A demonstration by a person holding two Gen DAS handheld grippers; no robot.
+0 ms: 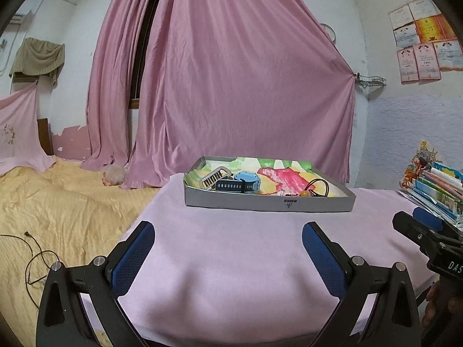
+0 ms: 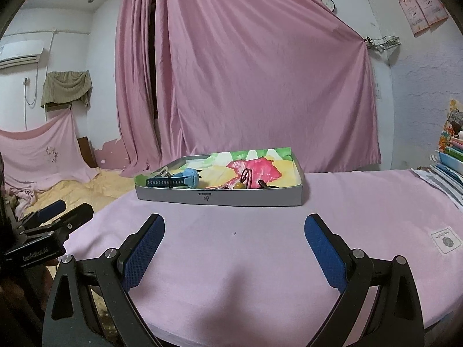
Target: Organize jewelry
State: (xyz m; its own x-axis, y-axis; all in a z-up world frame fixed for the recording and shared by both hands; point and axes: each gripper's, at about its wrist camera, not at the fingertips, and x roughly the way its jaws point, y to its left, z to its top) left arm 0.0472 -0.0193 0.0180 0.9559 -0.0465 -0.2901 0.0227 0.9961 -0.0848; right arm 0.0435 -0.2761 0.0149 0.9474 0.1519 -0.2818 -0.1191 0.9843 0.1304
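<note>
1. Left wrist view shows the left gripper [image 1: 228, 245] low over the pink cloth [image 1: 231, 260], its blue pads set wide apart with nothing between them.
2. We find the right gripper [image 2: 234, 240] in the same condition in its own view: fingers spread wide, empty, above the cloth and short of the tray [image 2: 220, 198].
3. We note the tray, a shallow grey box lined with a brightly painted paper, resting on the cloth ahead of both grippers and well apart from them.
4. Inside it we count a blue watch [image 1: 246, 180] with a dark perforated strap at the left, a pale hair clip [image 1: 214, 177] just behind the watch, and toward the right a dark cord loop [image 1: 318, 188] with an amber bead [image 1: 303, 193]. Smaller dark items beside the bead are too small for us to identify.
5. We see no jewelry on the open cloth; every piece we can make out lies in the tray.
6. Books and papers [image 1: 434, 185] are stacked at the right edge, clear of the work.
7. Our judgement: no piece is in hand, so this is either the outset or the close of the sorting; we cannot tell which.
8. Should a further pick follow, it calls for reaching forward over the near wall of the tray, coming down from above on one piece, and closing without snagging the cord.
</note>
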